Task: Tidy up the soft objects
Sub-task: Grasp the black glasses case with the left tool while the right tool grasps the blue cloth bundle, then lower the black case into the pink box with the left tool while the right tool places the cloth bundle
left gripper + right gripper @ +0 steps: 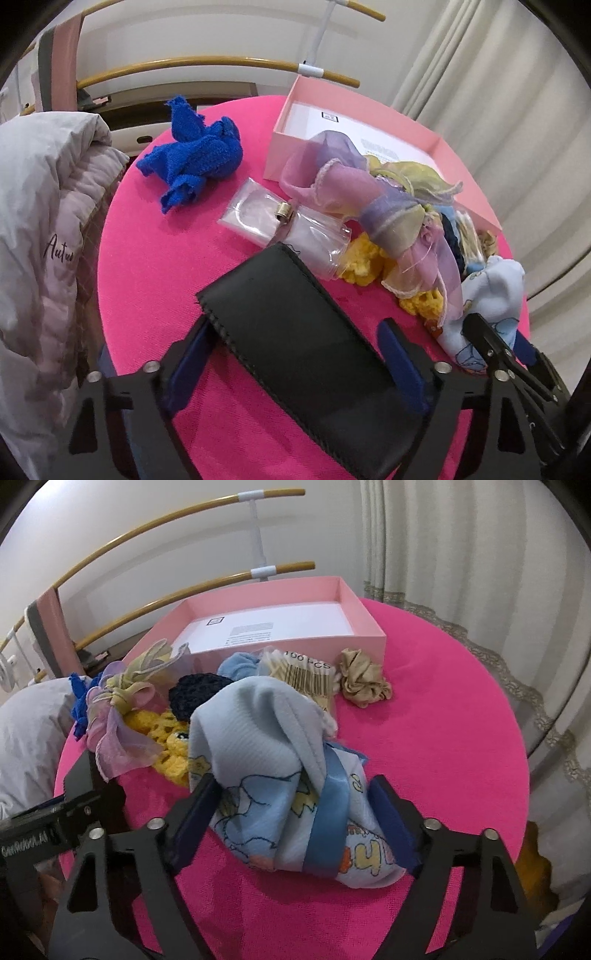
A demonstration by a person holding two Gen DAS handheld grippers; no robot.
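So both grippers are down on the round table with the hot pink cover (147, 258) at once. The left gripper (295, 354) straddles a flat black pouch (295, 332) lying on the pink cloth; its blue pads sit on either side of the pouch, the left one right at the stitched edge, the right one with a sliver of pink showing, so I'd call it released, not pinching. The right gripper (295, 827) has its blue pads against both sides of a light blue cartoon-print cloth bundle (273, 775) tied with a blue ribbon (328, 812), clenched on it, bundle resting on the table.

Behind that is a messy pile: a sheer purple and yellow scarf (369, 206), yellow crochet pieces (362, 269), a dark navy knit thing (199, 694), and a pack of cotton swabs (306, 675). A clear plastic bag with a gold clasp (280, 221) lies next to the pouch. The blue knit cloth (195, 147) sits well apart at the far left edge. The open pink box (365, 635) is at the back of the table, a crumpled beige fabric (362, 683) just beside its front wall. A white padded jacket (37, 221) hangs off to the left
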